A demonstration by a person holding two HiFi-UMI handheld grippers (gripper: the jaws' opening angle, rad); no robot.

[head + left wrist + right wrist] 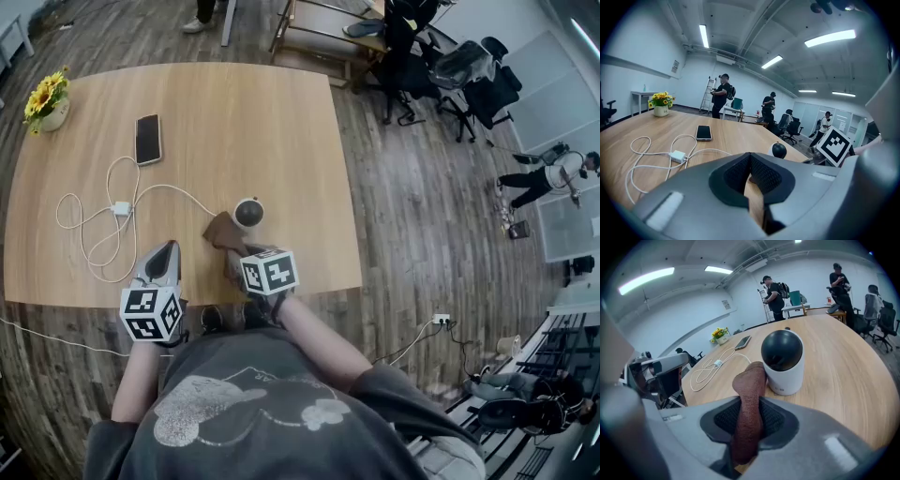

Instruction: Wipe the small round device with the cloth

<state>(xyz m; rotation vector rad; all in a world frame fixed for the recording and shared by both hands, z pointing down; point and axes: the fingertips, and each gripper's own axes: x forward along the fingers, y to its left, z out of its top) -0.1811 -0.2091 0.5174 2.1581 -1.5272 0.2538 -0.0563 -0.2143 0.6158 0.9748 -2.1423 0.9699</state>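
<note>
Near the front edge of the wooden table (281, 122), a little right of its middle, stands the small round device (248, 213), a white cylinder with a black domed top. It is upright on the bare wood. The brown cloth (223, 231) lies just to its left. In the right gripper view the cloth's folded end rises in front of the device's lower left side, so close that contact cannot be confirmed.

The right gripper (749, 420) is clenched on the cloth, whose strip runs down between the two dark pads and hangs out below them. From the head view this gripper (239, 251) points at the device from the person's side of the table.

The left gripper (751, 174) has its jaws brought together with nothing between them; only the table's wood shows below the pads. It rests low over the table's front edge, to the left of the right gripper and apart from the cloth.

Farther left, a white cable (94, 234) loops across the wood with a small adapter (121, 208) on it, one strand running toward the device. Beyond lies a dark phone (148, 139), and a pot of yellow flowers (47, 100) stands at the far left corner.
</note>
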